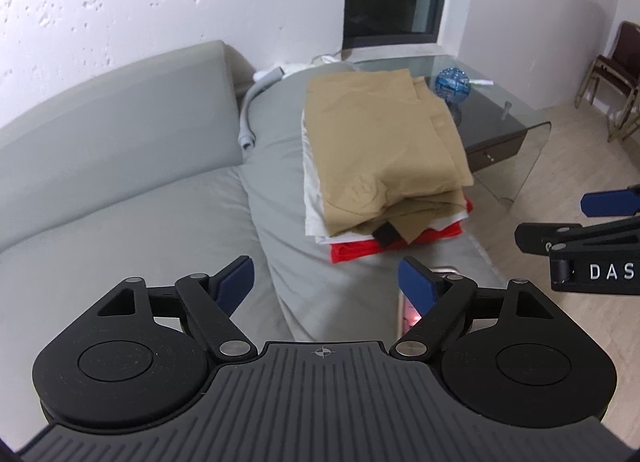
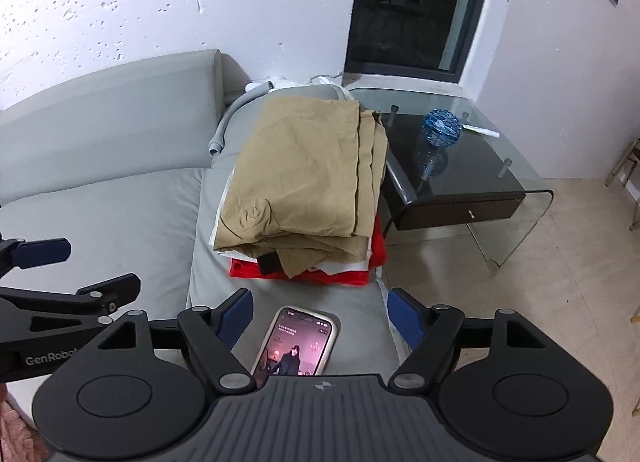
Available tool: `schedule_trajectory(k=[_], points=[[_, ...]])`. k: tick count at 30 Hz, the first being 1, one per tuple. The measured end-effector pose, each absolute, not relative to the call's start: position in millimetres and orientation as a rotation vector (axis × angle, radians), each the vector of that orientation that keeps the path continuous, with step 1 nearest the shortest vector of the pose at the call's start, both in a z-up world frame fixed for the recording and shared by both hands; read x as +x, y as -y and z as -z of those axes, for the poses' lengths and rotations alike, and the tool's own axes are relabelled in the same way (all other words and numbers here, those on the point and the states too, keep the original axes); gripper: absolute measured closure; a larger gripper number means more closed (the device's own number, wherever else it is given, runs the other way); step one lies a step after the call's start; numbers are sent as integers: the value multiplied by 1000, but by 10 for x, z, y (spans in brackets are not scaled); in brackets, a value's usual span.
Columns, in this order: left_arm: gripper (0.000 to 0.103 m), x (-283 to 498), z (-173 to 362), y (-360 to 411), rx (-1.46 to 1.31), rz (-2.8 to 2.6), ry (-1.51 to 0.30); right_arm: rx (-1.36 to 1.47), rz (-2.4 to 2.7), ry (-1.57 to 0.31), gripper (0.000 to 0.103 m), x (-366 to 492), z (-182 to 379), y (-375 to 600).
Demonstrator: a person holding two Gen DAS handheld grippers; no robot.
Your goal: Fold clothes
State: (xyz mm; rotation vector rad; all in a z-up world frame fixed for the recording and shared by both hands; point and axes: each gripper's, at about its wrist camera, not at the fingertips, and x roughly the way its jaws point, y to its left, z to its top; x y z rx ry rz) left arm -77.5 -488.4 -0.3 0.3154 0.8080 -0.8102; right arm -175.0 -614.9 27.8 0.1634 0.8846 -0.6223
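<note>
The right gripper hangs with its jaws spread wide and empty above a phone with a lit screen, which lies on the grey sofa. Just beyond the phone sits a stack of folded clothes: a tan garment on top, what appears to be a white layer beneath it, and a red garment at the bottom. The left gripper enters at the left edge with jaws parted, and a glass side table carrying a blue ball stands to the right of the stack.
</note>
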Motion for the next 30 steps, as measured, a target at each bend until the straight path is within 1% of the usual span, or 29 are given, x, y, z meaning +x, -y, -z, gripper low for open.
schedule_trajectory(k=[10,30], points=[[19,-741,-186,5006,291,805,-797,167,642,-882,27,-1711,-380,6166],[19,-715,-201,5046,300,767,-783,144,641,-894,26,-1625,-378,6180]])
